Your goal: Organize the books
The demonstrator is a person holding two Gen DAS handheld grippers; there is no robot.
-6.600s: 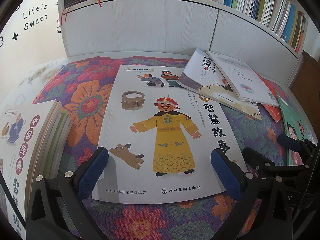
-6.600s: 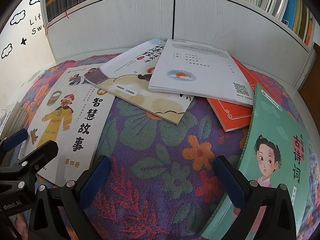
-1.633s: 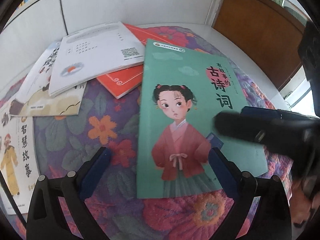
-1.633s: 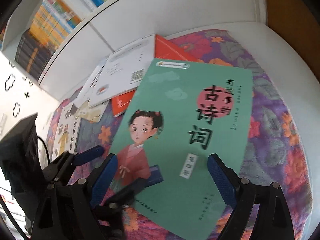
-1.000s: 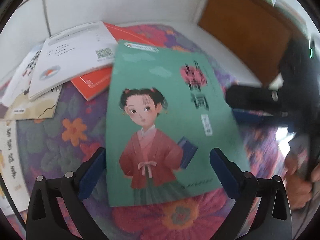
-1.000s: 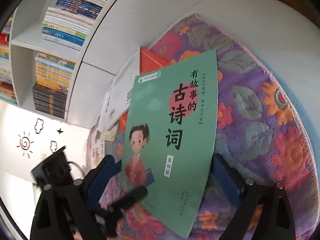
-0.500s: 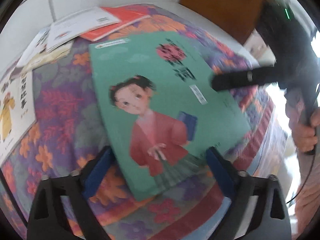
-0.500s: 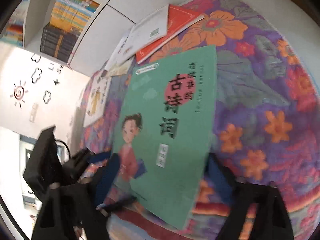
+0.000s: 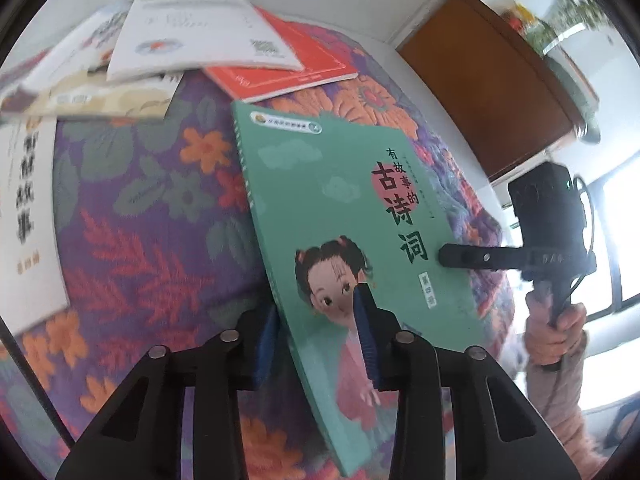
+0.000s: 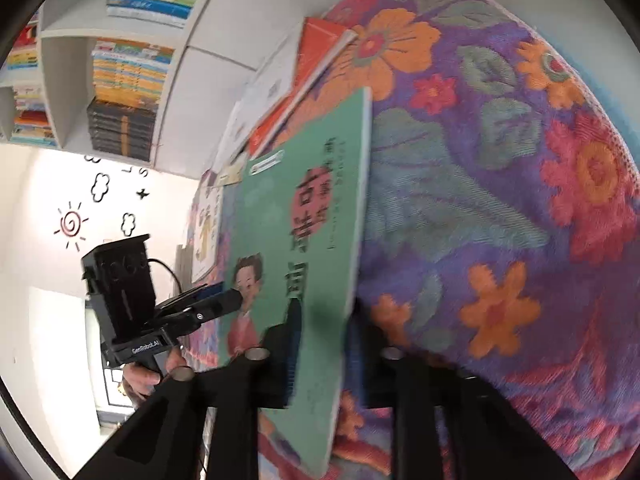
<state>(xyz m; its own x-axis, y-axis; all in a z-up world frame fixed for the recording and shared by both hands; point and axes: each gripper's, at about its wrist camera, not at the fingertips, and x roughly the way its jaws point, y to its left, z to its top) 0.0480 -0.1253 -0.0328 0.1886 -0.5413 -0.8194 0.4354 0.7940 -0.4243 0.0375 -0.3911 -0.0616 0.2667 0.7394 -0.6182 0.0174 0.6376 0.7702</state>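
Both tongs, left (image 9: 316, 344) and right (image 10: 320, 344), have just closed, pinching the thin green paperback girl-cover book (image 9: 340, 216) by its near edge; next, lift it level toward the left pile.

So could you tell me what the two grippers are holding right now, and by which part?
Both hold the green book: the left gripper by its spine-side lower edge, the right gripper by the opposite long edge.

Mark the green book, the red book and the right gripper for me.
green book (image 9: 340, 184), left wrist view, upper cover.
red book (image 9: 308, 68), left wrist view, bare cover.
right gripper (image 9: 444, 258), left wrist view, fingertip on the green book.
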